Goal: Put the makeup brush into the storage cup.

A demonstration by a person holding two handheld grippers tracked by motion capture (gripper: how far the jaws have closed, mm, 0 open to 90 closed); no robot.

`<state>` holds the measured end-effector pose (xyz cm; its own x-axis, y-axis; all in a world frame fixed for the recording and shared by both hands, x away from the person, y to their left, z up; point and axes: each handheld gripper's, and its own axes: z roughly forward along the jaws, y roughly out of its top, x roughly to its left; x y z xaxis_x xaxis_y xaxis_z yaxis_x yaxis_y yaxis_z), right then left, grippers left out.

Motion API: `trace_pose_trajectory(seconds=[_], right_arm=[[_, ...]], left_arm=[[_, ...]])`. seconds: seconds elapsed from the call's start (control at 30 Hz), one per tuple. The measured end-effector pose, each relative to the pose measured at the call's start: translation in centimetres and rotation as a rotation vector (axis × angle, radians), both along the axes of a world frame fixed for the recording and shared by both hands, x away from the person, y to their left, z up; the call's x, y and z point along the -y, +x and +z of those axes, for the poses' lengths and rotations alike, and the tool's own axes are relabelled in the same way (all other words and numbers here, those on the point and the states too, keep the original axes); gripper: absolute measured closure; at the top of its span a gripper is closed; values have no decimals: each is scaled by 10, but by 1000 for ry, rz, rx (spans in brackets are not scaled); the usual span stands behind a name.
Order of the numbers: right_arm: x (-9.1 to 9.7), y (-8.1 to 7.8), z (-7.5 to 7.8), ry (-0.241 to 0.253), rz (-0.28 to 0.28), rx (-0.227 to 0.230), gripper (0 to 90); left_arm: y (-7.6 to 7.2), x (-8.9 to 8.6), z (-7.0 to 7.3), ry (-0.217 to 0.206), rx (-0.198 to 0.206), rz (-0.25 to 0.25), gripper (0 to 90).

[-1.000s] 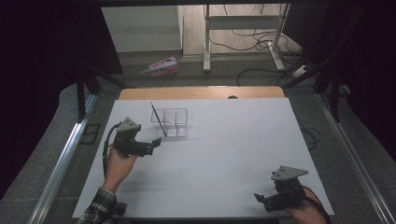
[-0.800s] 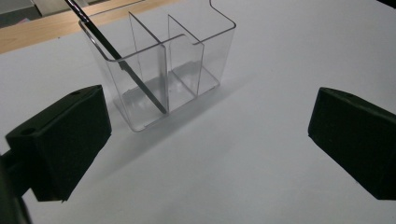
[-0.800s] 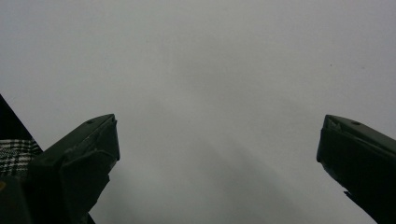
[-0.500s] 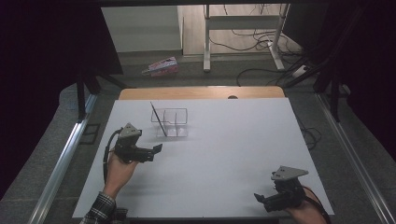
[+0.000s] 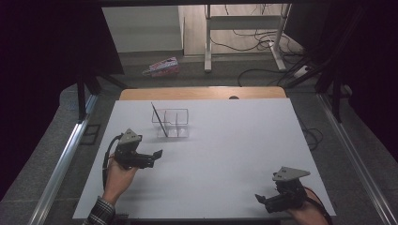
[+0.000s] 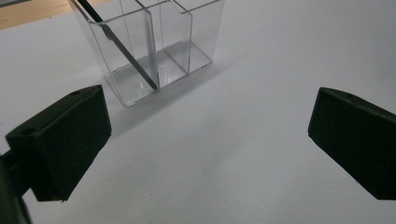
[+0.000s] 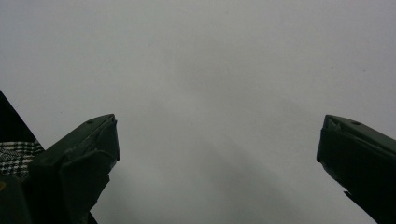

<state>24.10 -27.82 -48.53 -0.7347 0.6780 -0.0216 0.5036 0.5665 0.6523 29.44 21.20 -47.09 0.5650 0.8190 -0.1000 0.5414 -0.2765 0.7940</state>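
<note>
Nearest the person, the right gripper (image 5: 271,202) rests wide open and empty, well apart from the clear organizer (image 5: 171,123); the left gripper (image 5: 152,157), also wide open and empty, has drawn back from it, leaving the dark stick (image 5: 158,120) leaning inside, apparently delivered.

No text, label or number is legible on anything here.

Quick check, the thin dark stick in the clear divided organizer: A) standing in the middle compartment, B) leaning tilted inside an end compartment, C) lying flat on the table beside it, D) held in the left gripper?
B: the stick slants inside an end compartment of the clear organizer, its lower tip at the floor by a divider; the left gripper is open and empty.
</note>
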Motion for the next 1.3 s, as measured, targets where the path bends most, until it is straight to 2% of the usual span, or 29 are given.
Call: trace_pose_trajectory(seconds=[0.73, 0.93, 1.3], right_arm=[[0, 0, 0, -7, 8, 0, 0], [0, 0, 0, -5, 7, 2, 0], [0, 0, 0, 5, 3, 1, 0]], left_arm=[[-27, -6, -4, -16, -21, 4, 0], [-35, -9, -5, -9, -23, 8, 0], [-48, -9, -7, 38, -30, 4, 0]])
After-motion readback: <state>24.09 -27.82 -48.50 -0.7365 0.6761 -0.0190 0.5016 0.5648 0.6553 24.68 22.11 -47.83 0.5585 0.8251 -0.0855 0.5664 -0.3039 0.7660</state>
